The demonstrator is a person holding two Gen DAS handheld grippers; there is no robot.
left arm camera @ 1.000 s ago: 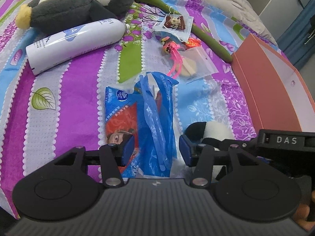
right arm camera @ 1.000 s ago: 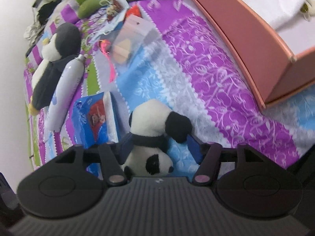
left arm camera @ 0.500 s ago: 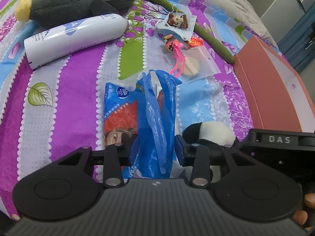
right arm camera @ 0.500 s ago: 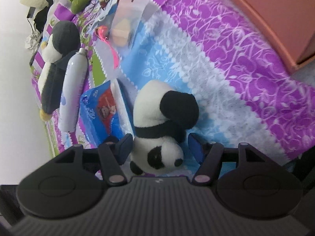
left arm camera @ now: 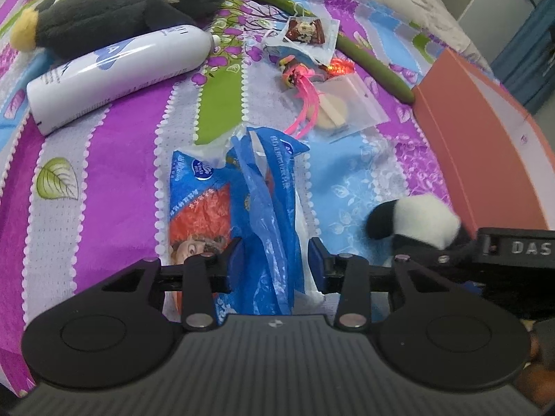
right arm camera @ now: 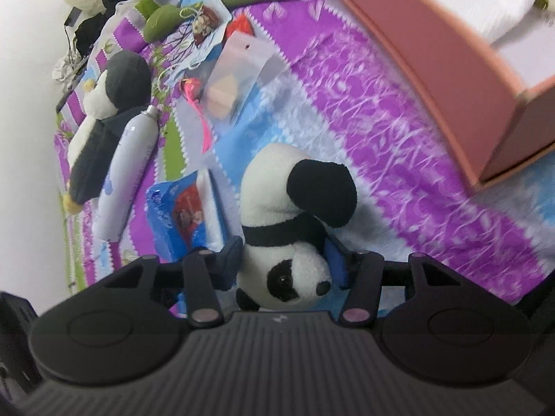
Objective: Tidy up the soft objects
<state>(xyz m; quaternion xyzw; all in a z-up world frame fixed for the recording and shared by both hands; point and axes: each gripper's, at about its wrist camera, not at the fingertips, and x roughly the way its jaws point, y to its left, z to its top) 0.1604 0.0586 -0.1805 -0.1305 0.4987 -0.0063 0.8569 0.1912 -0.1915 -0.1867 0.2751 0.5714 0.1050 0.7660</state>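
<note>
A blue tissue packet with a red cartoon print lies on the striped bedspread. My left gripper is shut on its crumpled blue plastic top. A small panda plush hangs upside down between the pads of my right gripper. Those jaws are closing and both pads press on the panda's neck. In the left wrist view the panda shows blurred just right of the packet, with the right gripper's black body beside it.
An open orange box with something white inside stands at the right. Farther back lie a penguin plush, a white bottle, a long green plush, a clear bag and a pink toy.
Both pairs of jaws have narrowed, the left onto the packet's plastic and the right onto the panda. The right wrist view has swung, bringing the orange box back into sight.
</note>
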